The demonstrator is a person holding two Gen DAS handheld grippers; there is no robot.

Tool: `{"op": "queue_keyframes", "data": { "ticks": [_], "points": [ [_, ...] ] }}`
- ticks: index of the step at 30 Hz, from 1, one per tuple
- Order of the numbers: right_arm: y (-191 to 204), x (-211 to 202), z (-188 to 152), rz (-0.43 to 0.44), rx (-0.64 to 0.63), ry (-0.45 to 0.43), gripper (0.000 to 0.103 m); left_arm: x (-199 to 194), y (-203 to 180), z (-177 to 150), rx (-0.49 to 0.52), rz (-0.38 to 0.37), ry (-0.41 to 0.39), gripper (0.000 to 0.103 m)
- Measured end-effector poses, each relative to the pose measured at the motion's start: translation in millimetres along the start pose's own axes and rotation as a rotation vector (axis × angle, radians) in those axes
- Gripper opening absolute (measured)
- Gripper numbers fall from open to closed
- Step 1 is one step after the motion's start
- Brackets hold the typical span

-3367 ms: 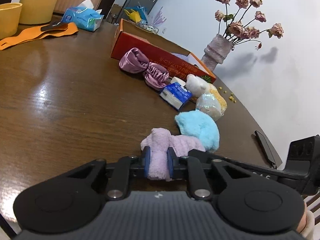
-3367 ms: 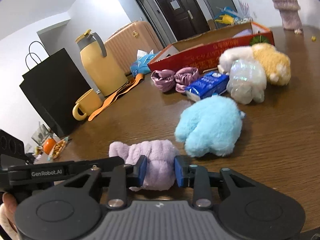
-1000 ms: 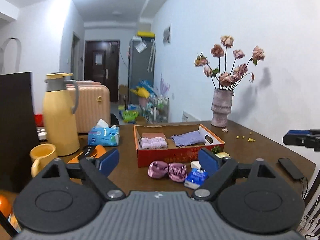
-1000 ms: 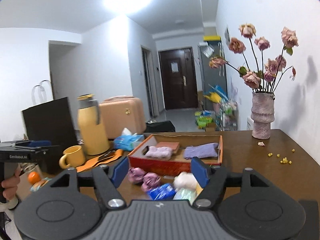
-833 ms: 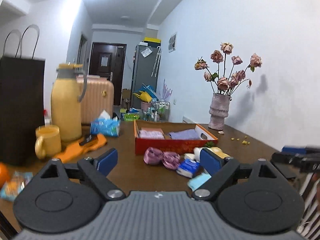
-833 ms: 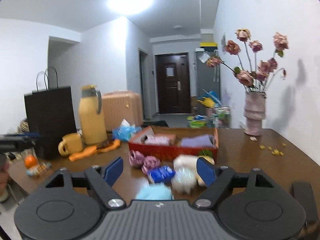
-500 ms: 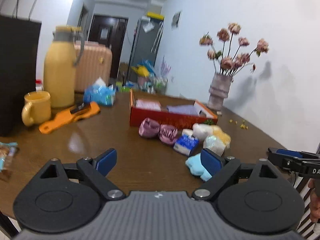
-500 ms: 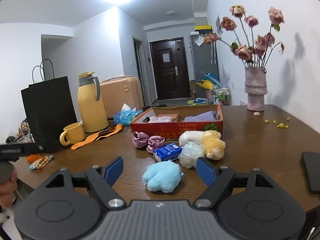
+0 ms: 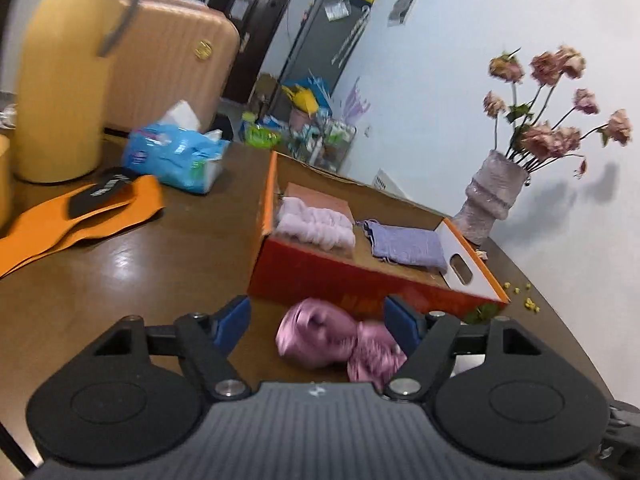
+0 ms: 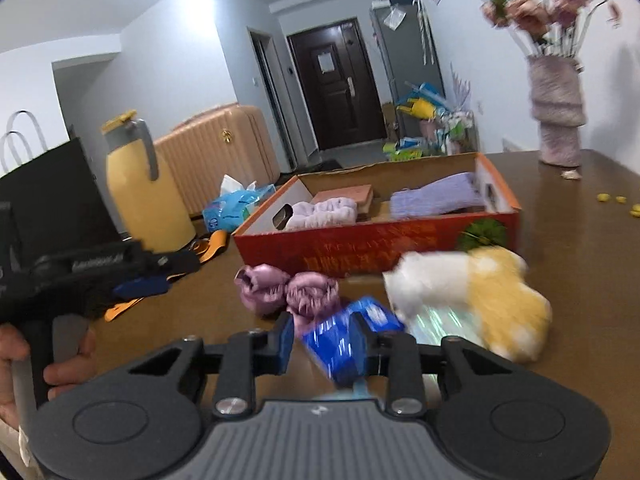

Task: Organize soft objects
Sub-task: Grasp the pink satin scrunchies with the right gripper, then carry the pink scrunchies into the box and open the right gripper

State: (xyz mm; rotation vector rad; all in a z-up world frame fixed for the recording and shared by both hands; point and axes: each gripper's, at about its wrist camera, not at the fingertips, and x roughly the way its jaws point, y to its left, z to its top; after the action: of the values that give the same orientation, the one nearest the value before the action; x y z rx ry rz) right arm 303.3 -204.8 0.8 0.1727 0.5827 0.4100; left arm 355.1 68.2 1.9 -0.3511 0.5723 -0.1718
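Soft objects wait on the dark wooden table [image 9: 120, 280] in front of the orange cardboard box [image 9: 360, 280]: a pink satin scrunchie [image 9: 320, 336] lying just before the box's near wall, a blue tissue pack [image 10: 344, 336] beside it, and a white-and-yellow plush toy [image 10: 480, 300] further to the right, with something shiny and clear that I cannot identify tucked under it. A second ago both my tools were held high with the whole room in view; now they have dropped down and in, close over the pile. My left gripper [image 9: 318, 322] is closing, still wide, with the scrunchie between its blue pads and no pad pressing on it as far as the blur allows. My right gripper [image 10: 326, 338] is closing faster, its jaws drawn in narrow around the tissue pack, though motion blur hides whether the pads have bitten yet. Inside the box a fluffy lilac roll [image 9: 316, 226] and a folded lavender cloth [image 9: 404, 246] already lie side by side, so I judge the sorting to be well begun, with these two pieces next to be lifted in. My hand [image 10: 24, 364] on the left tool's handle shows at the edge of the right view.
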Motion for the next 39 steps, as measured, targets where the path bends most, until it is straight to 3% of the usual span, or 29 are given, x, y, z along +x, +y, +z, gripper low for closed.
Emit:
{"op": "queue_keyframes", "data": {
  "ticks": [3,5,6,12,17,20,21,22,24,26,27,28,31,34,36,39],
  "points": [
    [1,48,23,-0.035,-0.028,0.038,0.031,36,-1,4,0.031,0.035,0.056,0.063],
    [-2,69,33,-0.032,-0.01,0.053,0.031,48,2,-4,0.058,0.037,0.118,0.036],
    [-5,78,36,-0.021,0.018,0.063,0.031,49,3,-11,0.073,0.016,0.145,0.017],
    [-9,105,32,0.027,0.041,0.123,0.034,18,2,-49,0.143,0.026,0.105,0.014],
    [-9,120,24,0.055,0.053,0.146,0.035,17,9,-52,0.114,0.031,0.101,0.013],
    [-2,125,22,0.066,-0.008,0.196,0.034,8,11,-49,0.086,0.013,0.089,0.018],
    [-2,126,21,0.07,-0.011,0.21,0.032,3,11,-48,0.078,-0.003,0.071,0.032],
    [-5,126,21,0.086,0.001,0.227,0.032,-2,10,-47,0.081,-0.029,0.048,0.052],
    [-9,126,20,0.111,0.02,0.238,0.032,-7,10,-44,0.09,-0.038,0.002,0.063],
    [-11,125,19,0.122,0.016,0.242,0.027,4,14,-38,0.061,0.021,0.052,0.06],
    [-9,125,18,0.125,0.001,0.246,0.024,10,18,-37,0.027,0.03,0.089,0.053],
    [-4,124,17,0.122,-0.033,0.25,0.023,13,22,-36,0.006,0.01,0.107,0.04],
    [7,121,15,0.099,-0.113,0.236,0.018,21,27,-41,-0.045,-0.058,0.162,0.023],
    [10,119,16,0.103,-0.123,0.223,0.015,17,27,-39,-0.08,-0.042,0.173,0.012],
    [16,112,18,0.095,-0.154,0.192,0.013,4,20,-33,-0.078,-0.039,0.151,0.011],
    [32,74,26,0.089,-0.191,0.08,0.013,-34,-4,-28,-0.009,-0.04,0.072,0.01]
  ]
}}
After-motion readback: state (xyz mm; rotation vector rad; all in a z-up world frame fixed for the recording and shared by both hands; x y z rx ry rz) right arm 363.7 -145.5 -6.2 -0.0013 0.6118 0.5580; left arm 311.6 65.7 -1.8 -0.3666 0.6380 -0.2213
